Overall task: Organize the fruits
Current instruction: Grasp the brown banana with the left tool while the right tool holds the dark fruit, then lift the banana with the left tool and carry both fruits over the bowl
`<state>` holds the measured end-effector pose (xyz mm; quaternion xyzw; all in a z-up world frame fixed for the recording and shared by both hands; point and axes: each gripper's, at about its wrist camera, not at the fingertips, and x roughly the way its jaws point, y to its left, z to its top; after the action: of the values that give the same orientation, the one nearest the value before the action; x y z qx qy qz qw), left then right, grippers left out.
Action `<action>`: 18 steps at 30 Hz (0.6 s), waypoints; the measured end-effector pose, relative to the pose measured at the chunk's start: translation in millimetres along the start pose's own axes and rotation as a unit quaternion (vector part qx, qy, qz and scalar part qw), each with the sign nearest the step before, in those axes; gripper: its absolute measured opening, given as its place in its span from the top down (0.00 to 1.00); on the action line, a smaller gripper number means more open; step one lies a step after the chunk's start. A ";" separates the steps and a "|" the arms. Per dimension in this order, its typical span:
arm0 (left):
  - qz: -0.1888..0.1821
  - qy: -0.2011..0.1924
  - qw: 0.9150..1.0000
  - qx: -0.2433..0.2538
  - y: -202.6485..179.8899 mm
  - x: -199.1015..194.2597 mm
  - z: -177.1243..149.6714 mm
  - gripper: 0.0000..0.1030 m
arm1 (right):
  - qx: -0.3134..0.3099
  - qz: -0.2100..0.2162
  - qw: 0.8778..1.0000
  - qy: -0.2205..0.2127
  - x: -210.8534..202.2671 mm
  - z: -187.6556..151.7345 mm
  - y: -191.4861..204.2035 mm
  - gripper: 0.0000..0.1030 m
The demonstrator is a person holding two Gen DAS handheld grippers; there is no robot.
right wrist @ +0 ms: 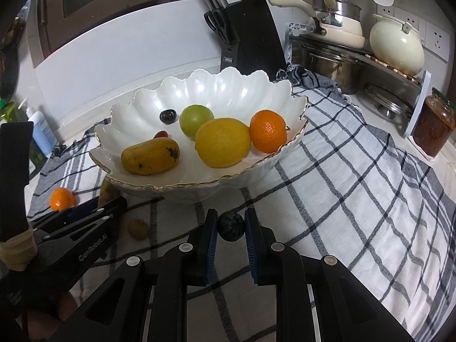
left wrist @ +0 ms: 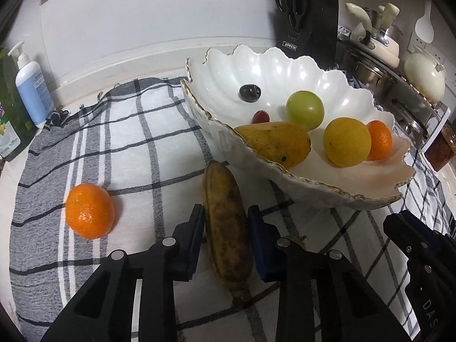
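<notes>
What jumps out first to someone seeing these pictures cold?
The scalloped white bowl with a gold rim stands on a checked grey-and-white cloth, holding a mango, a yellow citrus, a green fruit and an orange. In front, the left gripper clamps a spotty brown banana, and the right gripper pinches a small dark round fruit.

I see a white wall panel [left wrist: 148,14] behind the pale counter, a black knife block [right wrist: 250,34], and white wall sockets [right wrist: 436,38].

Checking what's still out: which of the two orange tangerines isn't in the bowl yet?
The tangerine lying on the checked cloth, left of the banana. The other tangerine sits inside the scalloped bowl beside the yellow citrus.
</notes>
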<state>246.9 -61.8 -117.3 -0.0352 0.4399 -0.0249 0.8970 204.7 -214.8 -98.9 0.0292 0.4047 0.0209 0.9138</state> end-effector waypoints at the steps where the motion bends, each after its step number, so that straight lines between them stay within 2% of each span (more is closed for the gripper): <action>1: 0.001 -0.002 1.000 0.001 0.5 -2.1 -0.1 0.70 | 0.000 0.000 1.000 -0.001 -1.5 -0.1 0.4 0.80; 18: -0.008 -0.032 0.999 0.005 21.3 -46.5 -7.5 0.72 | -0.013 0.000 1.000 -0.023 -35.8 -4.0 20.6 0.80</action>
<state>212.8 -37.3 -87.1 -0.0349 0.4109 -0.0330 0.9104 177.4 -196.3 -73.7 0.0175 0.3834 0.0260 0.9231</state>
